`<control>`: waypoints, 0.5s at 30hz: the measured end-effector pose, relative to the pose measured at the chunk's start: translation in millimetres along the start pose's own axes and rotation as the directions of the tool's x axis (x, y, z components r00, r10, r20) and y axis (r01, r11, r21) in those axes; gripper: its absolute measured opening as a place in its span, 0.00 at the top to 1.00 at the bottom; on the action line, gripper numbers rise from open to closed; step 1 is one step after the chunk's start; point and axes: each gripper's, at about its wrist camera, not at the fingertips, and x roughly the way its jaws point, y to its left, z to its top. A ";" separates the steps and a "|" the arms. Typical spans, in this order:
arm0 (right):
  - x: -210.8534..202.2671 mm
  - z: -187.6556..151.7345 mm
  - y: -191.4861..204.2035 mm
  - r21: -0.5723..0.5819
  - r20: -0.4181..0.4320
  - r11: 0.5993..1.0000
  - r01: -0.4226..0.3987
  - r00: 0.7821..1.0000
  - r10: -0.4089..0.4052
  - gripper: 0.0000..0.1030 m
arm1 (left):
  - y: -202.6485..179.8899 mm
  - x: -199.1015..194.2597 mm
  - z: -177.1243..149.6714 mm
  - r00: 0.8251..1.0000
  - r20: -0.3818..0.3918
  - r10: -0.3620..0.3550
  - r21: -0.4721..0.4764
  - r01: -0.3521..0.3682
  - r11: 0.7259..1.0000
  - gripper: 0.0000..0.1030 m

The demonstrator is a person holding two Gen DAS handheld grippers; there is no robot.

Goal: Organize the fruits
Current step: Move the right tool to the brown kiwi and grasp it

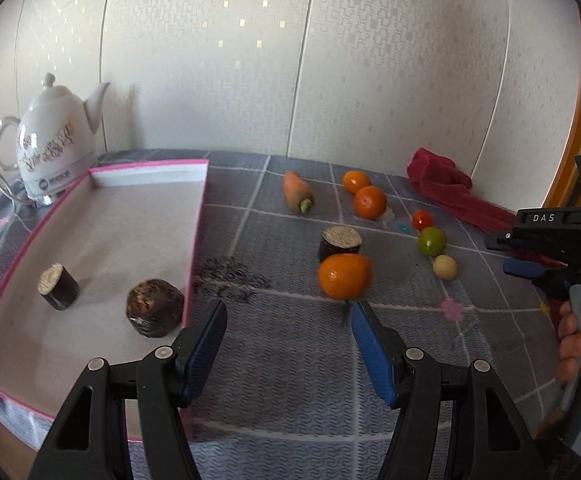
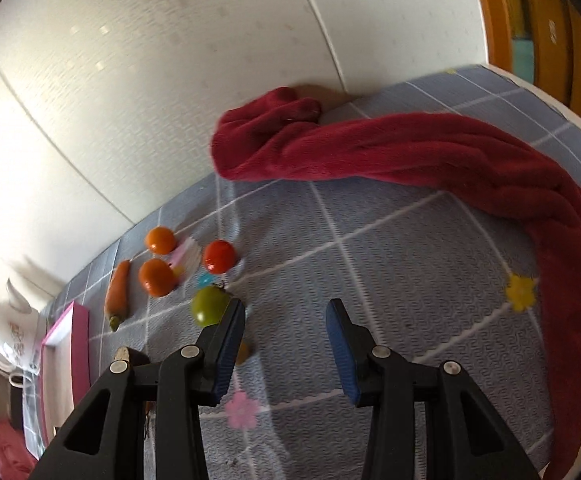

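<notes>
Our left gripper [image 1: 288, 312] jaws apart, nothing between them, nearest orange [image 1: 344, 276] just past the tips. Our right gripper [image 2: 286, 312] also parted and empty over the cloth [image 2: 390, 288], green tomato [image 2: 209, 306] by its left finger. Box [image 1: 196, 236] at left holds two dark cut chunks; a third [image 1: 341, 241] sits behind the orange. Farther: pale fruit [image 1: 445, 267], red tomato [image 1: 422, 219], two oranges, carrot [image 1: 297, 192], towel [image 2: 410, 152], teapot [image 1: 56, 144] at the wall

free: bare cloth [image 1: 290, 380] before left tool [image 1: 288, 308] | obstacle: orange [image 1: 344, 276]
</notes>
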 end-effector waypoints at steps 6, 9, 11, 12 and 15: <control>9.9 -10.3 27.5 -0.149 -0.067 0.989 -0.013 0.998 0.003 0.59 | -6.5 12.2 -0.3 0.999 -0.037 -0.027 -0.054 0.025 0.998 0.37; 16.4 -15.6 35.1 -0.200 -0.094 0.980 -0.008 0.995 -0.011 0.59 | -12.3 14.4 -0.6 0.999 -0.039 -0.027 -0.035 0.026 0.999 0.37; 18.2 -17.2 36.7 -0.214 -0.101 0.977 -0.007 0.995 -0.015 0.59 | -14.0 14.7 -0.4 0.999 -0.036 -0.022 -0.023 0.021 1.000 0.37; 17.8 -17.4 36.8 -0.214 -0.101 0.977 -0.009 0.995 -0.013 0.59 | -14.0 14.7 -0.1 0.999 -0.036 -0.023 -0.023 0.022 0.999 0.37; 16.2 -18.6 36.5 -0.210 -0.102 0.978 -0.013 0.995 -0.009 0.59 | -11.8 15.6 0.3 0.999 -0.039 -0.015 -0.025 0.014 1.000 0.37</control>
